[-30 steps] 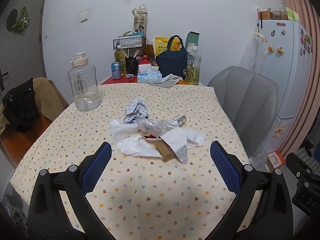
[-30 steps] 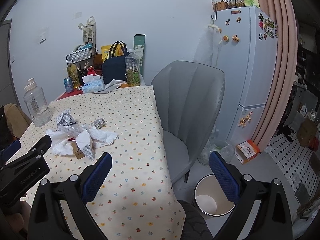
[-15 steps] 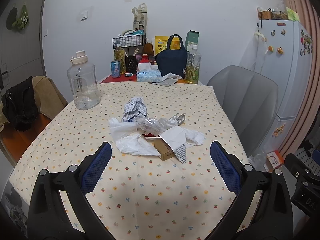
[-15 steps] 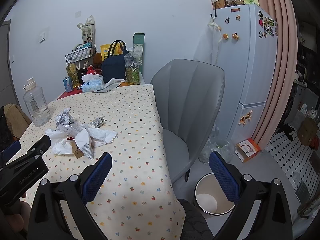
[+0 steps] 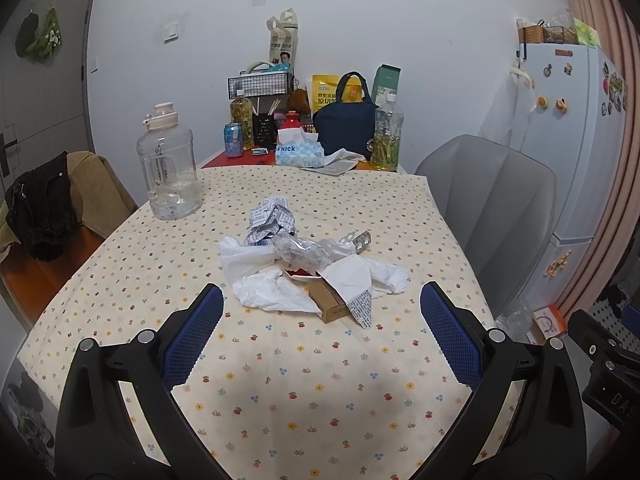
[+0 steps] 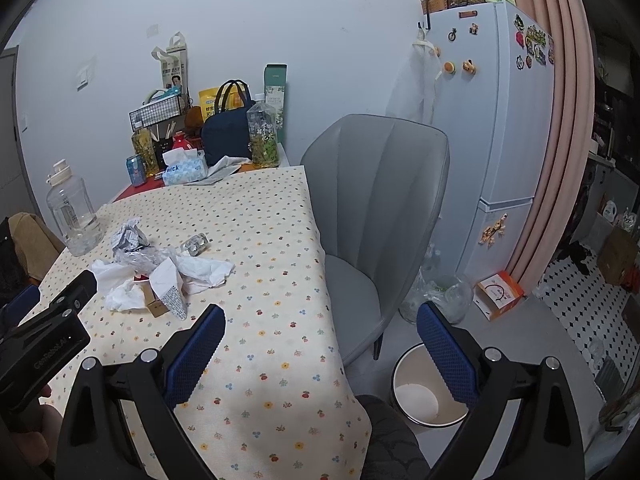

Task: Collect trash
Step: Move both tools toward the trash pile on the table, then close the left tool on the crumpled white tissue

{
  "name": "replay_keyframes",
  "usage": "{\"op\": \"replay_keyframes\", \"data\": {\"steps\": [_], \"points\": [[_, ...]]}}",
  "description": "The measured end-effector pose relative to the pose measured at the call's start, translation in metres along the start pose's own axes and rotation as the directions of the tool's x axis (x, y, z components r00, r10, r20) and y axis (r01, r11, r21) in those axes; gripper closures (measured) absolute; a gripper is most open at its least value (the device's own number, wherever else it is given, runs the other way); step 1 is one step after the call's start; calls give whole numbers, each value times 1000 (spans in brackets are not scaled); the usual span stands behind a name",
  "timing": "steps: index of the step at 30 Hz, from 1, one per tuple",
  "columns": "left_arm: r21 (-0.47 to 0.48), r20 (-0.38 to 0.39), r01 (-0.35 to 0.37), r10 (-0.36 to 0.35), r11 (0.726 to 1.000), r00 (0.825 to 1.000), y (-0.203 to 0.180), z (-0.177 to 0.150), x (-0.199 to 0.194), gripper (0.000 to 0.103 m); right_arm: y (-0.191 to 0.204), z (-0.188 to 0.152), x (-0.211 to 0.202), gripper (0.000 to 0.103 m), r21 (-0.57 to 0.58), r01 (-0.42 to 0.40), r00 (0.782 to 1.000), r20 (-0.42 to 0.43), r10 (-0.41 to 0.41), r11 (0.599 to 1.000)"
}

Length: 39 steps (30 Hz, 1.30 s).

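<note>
A heap of trash [image 5: 304, 268] lies mid-table on the flowered cloth [image 5: 280, 380]: crumpled printed paper [image 5: 270, 218], white tissues [image 5: 272, 292], clear plastic wrap [image 5: 300, 248], a small brown box [image 5: 330, 304] and a blister pack [image 5: 360, 239]. My left gripper [image 5: 322, 320] hovers open just short of the heap, with nothing between its blue pads. The right wrist view shows the same trash [image 6: 160, 268] to the left. My right gripper [image 6: 320, 340] hangs open over the table's right edge. A white bin [image 6: 424, 392] stands on the floor beside the table.
A big clear water jug [image 5: 170, 168] stands at the table's left. Bottles, a can, a tissue box [image 5: 300, 154] and a navy bag [image 5: 346, 128] crowd the far end. A grey chair [image 6: 380, 208] sits right of the table, with a white fridge [image 6: 500, 152] behind it.
Both views have shifted only slightly; the trash heap sits a little lower and nearer in the left wrist view. Both grippers stay open.
</note>
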<state>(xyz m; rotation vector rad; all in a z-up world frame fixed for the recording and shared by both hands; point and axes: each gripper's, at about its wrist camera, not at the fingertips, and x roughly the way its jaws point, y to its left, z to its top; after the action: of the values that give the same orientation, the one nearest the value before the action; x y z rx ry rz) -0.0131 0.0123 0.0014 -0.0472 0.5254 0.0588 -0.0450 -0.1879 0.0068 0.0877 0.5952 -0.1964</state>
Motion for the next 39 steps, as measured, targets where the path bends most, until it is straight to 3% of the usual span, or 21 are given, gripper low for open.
{"op": "replay_keyframes", "data": {"steps": [19, 31, 39], "points": [[-28, -3, -11, 11, 1000, 1000, 11, 5, 7, 5, 4, 8, 8, 8, 2, -14, 1000, -7, 14, 1000], [-86, -26, -54, 52, 995, 998, 54, 7, 24, 5, 42, 18, 32, 9, -48, -102, 994, -30, 101, 994], [-113, -56, -66, 60, 991, 997, 74, 10, 47, 10, 62, 21, 58, 18, -75, -179, 981, -84, 172, 981]]}}
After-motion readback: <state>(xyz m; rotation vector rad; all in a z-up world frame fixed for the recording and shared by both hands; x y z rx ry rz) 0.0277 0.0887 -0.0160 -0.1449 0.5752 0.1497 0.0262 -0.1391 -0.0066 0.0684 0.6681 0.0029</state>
